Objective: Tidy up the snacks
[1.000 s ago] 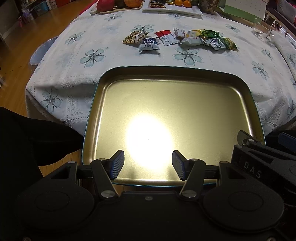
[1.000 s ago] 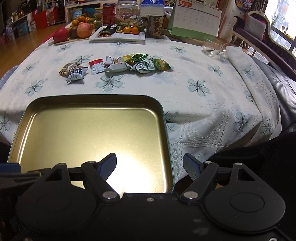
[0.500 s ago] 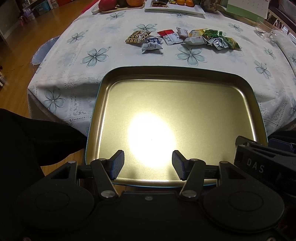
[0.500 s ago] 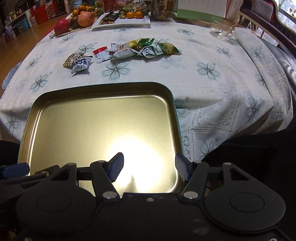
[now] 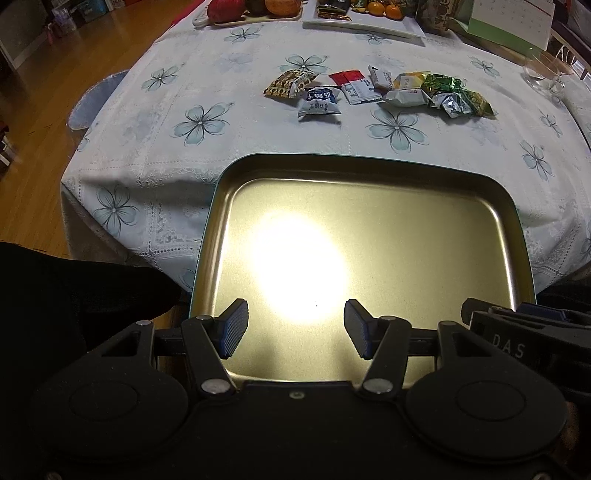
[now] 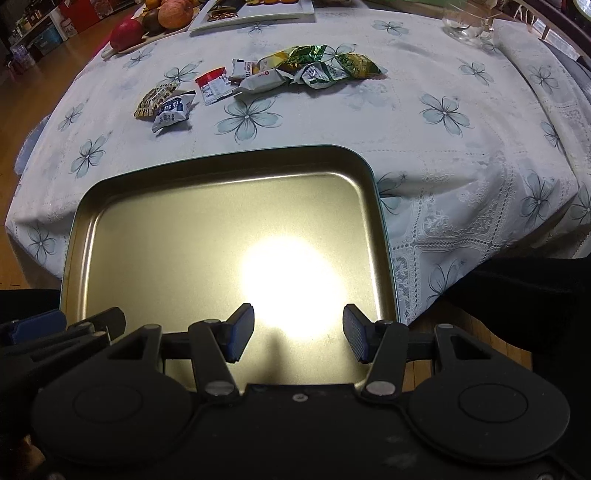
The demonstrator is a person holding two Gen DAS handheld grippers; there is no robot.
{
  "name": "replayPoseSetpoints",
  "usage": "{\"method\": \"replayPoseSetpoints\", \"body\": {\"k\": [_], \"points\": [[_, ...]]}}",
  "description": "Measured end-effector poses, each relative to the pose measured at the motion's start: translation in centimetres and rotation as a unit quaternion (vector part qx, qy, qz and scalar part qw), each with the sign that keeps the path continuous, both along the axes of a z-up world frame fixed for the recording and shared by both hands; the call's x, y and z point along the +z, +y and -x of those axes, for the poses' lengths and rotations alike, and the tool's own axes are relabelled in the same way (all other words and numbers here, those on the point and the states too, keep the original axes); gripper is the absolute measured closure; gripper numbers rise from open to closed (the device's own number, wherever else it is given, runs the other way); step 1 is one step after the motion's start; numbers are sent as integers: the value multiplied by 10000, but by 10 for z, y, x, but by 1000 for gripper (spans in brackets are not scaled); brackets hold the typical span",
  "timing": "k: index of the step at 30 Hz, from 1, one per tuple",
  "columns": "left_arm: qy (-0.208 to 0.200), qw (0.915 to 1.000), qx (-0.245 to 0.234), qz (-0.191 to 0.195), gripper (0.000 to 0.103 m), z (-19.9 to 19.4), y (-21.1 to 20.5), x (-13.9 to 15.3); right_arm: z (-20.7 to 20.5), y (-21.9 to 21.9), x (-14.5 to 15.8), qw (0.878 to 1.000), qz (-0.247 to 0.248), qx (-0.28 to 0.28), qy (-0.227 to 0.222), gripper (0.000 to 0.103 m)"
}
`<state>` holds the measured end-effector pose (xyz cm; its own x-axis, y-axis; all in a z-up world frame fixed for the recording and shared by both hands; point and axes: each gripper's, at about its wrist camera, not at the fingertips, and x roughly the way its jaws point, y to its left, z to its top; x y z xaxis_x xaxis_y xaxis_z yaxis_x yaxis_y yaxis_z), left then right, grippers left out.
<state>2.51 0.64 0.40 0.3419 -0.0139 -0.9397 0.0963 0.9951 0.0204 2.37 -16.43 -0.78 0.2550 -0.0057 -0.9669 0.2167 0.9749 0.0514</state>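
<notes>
A shallow gold metal tray lies at the table's near edge and juts out past it. Its floor is bare and shows a bright glare. My left gripper hangs open over the tray's near part, with nothing between its fingers. My right gripper hangs over the tray's near right part. Its jaws are closing, with only the tray floor seen between them. Several wrapped snacks lie in a row on the flowered cloth beyond the tray, a blue-and-white packet nearest.
At the table's far side stand a board with fruit, a white plate, a desk calendar and a glass dish. Wooden floor lies to the left. Dark clothing flanks the tray.
The right gripper's jaws have narrowed. It has shifted left from astride the tray's near right corner to over the tray and tipped further down. The left gripper has hardly moved.
</notes>
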Motion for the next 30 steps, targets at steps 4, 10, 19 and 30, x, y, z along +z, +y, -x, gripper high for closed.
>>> {"method": "replayPoseSetpoints", "body": {"k": [4,10,19,30], "points": [[239,9997,109,17,42,-18,2,-3,-14,-3,0,9999,-51,18,100,49],[416,9989,-27,232,42,-52,2,3,-49,-19,3,9990,-395,-108,183,49],[209,9992,87,330,43,-131,7,19,-128,-58,22,9978,-236,-605,-152,49],[140,9997,105,176,43,-236,3,2,-229,-126,9,9818,-823,-1710,-73,49]]}}
